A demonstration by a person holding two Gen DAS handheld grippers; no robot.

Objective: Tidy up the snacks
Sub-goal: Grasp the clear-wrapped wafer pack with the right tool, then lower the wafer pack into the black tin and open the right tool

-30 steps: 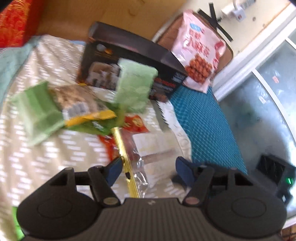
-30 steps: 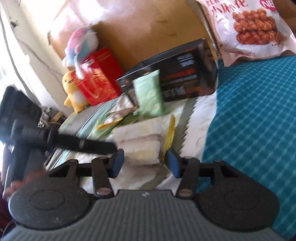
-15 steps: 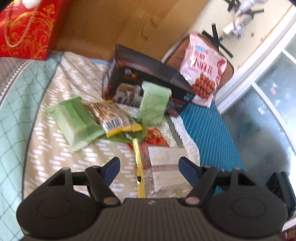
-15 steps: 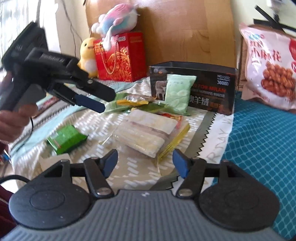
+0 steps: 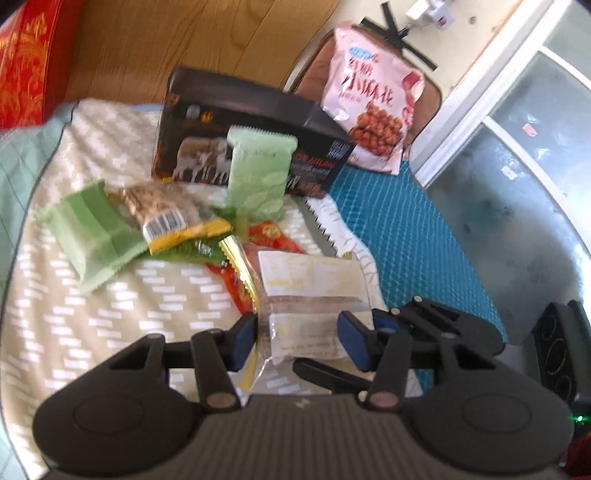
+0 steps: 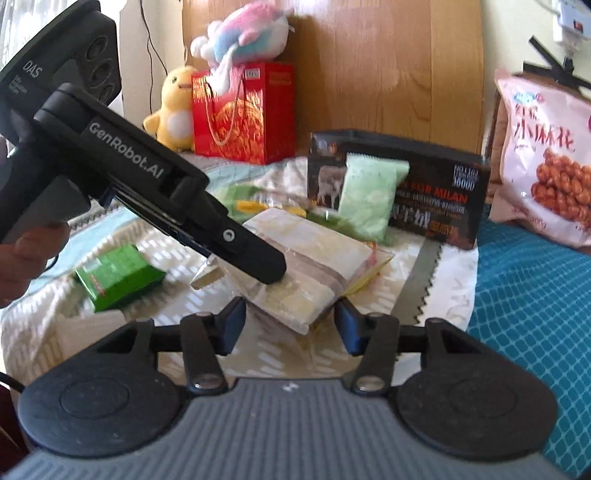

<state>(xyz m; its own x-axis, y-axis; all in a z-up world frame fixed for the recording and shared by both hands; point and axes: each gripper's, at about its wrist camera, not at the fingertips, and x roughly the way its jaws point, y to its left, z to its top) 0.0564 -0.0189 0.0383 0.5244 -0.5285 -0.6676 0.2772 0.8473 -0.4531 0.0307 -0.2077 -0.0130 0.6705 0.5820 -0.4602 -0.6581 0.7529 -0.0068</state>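
Note:
A clear packet of pale wafer biscuits (image 5: 310, 295) lies on the patterned bedspread; it also shows in the right wrist view (image 6: 306, 262). My left gripper (image 5: 299, 341) is open with its fingers either side of the packet's near end. My right gripper (image 6: 290, 326) is open, its fingers flanking the packet's near corner. The left gripper's body (image 6: 155, 192) reaches over the packet from the left. A pile of snacks lies behind: a green packet (image 5: 92, 232), a peanut bag (image 5: 162, 210), a red packet (image 5: 269, 236). A pale green packet (image 5: 258, 173) leans on a black box (image 5: 236, 122).
A pink snack bag (image 5: 373, 110) leans at the back right over a teal mat (image 5: 399, 236). A small green box (image 6: 118, 277) lies at left. A red gift bag (image 6: 243, 110) and plush toys (image 6: 243, 33) stand against the wooden headboard. A glass door is at the right.
Both grippers have moved in low toward the wafer packet, and their fingers now flank it. The left gripper dropped from a higher view of the pile.

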